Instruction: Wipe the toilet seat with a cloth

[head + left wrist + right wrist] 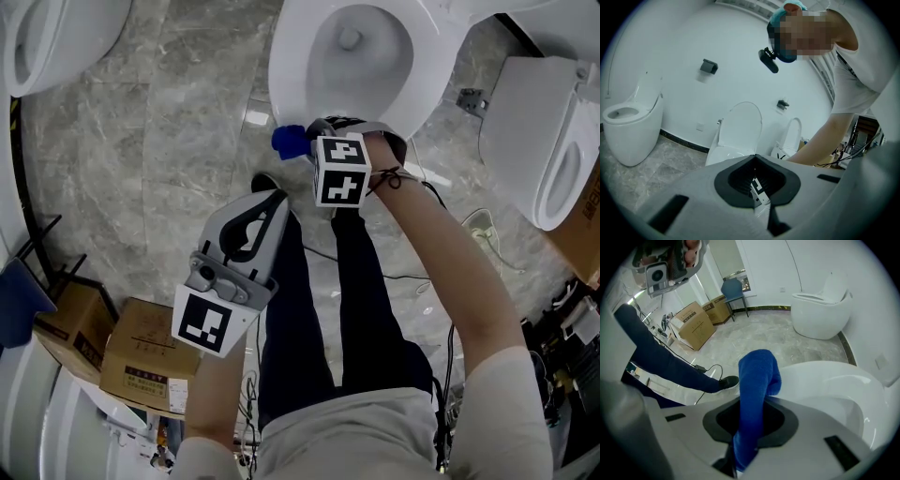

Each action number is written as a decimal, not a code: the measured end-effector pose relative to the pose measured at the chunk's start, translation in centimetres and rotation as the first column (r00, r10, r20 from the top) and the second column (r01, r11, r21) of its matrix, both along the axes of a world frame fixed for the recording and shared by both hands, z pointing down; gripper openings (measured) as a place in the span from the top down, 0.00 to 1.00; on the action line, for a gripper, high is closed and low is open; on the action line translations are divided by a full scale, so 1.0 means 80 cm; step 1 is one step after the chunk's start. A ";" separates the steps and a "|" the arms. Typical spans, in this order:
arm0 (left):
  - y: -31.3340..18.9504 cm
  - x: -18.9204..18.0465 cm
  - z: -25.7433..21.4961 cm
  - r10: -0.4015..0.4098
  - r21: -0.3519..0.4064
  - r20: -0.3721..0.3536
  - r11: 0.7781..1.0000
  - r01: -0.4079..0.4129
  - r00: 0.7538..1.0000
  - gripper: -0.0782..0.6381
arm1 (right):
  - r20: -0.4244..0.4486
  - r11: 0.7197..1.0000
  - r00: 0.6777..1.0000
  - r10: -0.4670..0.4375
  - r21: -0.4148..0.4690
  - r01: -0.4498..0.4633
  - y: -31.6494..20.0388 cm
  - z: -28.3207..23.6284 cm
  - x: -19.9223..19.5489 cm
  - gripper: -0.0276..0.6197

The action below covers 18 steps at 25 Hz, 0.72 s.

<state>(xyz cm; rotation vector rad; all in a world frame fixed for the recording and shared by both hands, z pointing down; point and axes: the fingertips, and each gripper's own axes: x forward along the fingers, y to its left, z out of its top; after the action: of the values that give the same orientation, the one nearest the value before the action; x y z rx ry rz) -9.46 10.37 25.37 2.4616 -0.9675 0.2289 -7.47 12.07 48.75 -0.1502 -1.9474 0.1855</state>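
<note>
The white toilet seat (pixel 287 70) rings the bowl at the top middle of the head view. My right gripper (pixel 312 133) is shut on a blue cloth (pixel 289 139), which rests at the seat's front rim. In the right gripper view the blue cloth (pixel 757 380) sticks up from between the jaws of the right gripper (pixel 749 430), with the white seat (pixel 825 380) just beyond it. My left gripper (pixel 265 202) is held back over the floor beside a dark trouser leg. Its jaws are together with nothing in them, and the left gripper (pixel 757 187) faces the toilet's raised lid (pixel 739 124).
A second toilet (pixel 37 37) stands at the top left and a third toilet (pixel 553 150) at the right. Cardboard boxes (pixel 141 356) and a blue chair (pixel 19 300) sit at the lower left. Cables (pixel 473 225) run over the marble floor near my legs.
</note>
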 end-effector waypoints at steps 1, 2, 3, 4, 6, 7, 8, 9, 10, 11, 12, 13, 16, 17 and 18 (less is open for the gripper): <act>0.000 0.001 -0.001 0.000 0.002 -0.001 1.000 0.000 1.000 0.88 | -0.002 1.000 1.000 -0.007 0.008 0.007 0.003 0.000 0.000 0.86; 0.001 0.002 -0.002 0.001 0.004 -0.001 1.000 -0.001 1.000 0.88 | -0.003 1.000 1.000 -0.010 0.013 0.010 0.005 0.000 0.001 0.86; 0.002 0.003 -0.002 0.002 0.005 -0.001 1.000 -0.002 1.000 0.88 | -0.003 1.000 1.000 -0.008 0.016 0.008 0.007 0.000 0.001 0.86; 0.003 0.004 -0.002 0.004 0.005 0.000 1.000 -0.004 1.000 0.88 | -0.002 1.000 1.000 -0.005 0.016 0.005 0.009 0.000 0.002 0.86; 0.006 0.006 -0.002 0.007 0.004 0.000 1.000 -0.007 1.000 0.88 | 0.002 1.000 1.000 0.000 0.013 0.000 0.014 0.000 0.004 0.86; 0.008 0.006 -0.001 0.008 0.003 0.001 1.000 -0.008 1.000 0.88 | 0.003 1.000 1.000 0.002 0.011 -0.002 0.017 0.000 0.005 0.86; 0.010 0.007 -0.001 0.009 0.001 0.002 1.000 -0.009 1.000 0.88 | 0.004 1.000 1.000 0.003 0.010 -0.003 0.020 0.000 0.006 0.86; 0.011 0.008 -0.001 0.010 0.000 0.002 1.000 -0.010 1.000 0.88 | 0.005 1.000 1.000 0.005 0.009 -0.005 0.023 0.000 0.007 0.86; 0.012 0.009 -0.002 0.011 0.001 0.001 1.000 -0.011 1.000 0.88 | 0.005 1.000 1.000 0.007 0.008 -0.007 0.025 -0.001 0.008 0.86; 0.012 0.009 -0.003 0.012 0.002 0.001 1.000 -0.012 1.000 0.88 | 0.004 1.000 1.000 0.008 0.008 -0.008 0.028 -0.001 0.009 0.86; 0.013 0.010 -0.004 0.012 0.004 0.001 1.000 -0.012 1.000 0.88 | 0.002 1.000 1.000 0.010 0.009 -0.010 0.030 -0.002 0.010 0.86; 0.014 0.011 -0.005 0.012 0.007 0.001 1.000 -0.012 1.000 0.88 | 0.002 1.000 1.000 0.013 0.011 -0.013 0.031 -0.002 0.011 0.86; 0.017 0.013 -0.005 0.012 0.010 -0.001 1.000 -0.012 1.000 0.88 | 0.007 0.999 1.000 0.028 0.028 -0.029 0.034 -0.002 0.012 0.86; 0.019 0.014 -0.006 0.013 0.010 -0.002 1.000 -0.013 1.000 0.88 | 0.008 0.999 0.999 0.032 0.033 -0.032 0.035 -0.003 0.012 0.86; 0.020 0.015 -0.006 0.013 0.011 -0.003 1.000 -0.013 1.000 0.88 | 0.008 0.999 0.999 0.036 0.039 -0.036 0.035 -0.003 0.012 0.86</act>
<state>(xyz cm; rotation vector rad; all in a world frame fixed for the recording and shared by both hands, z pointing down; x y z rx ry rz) -8.29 11.96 24.91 2.4779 -0.9537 0.2247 -6.50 14.91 48.54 -0.0903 -1.9603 0.1707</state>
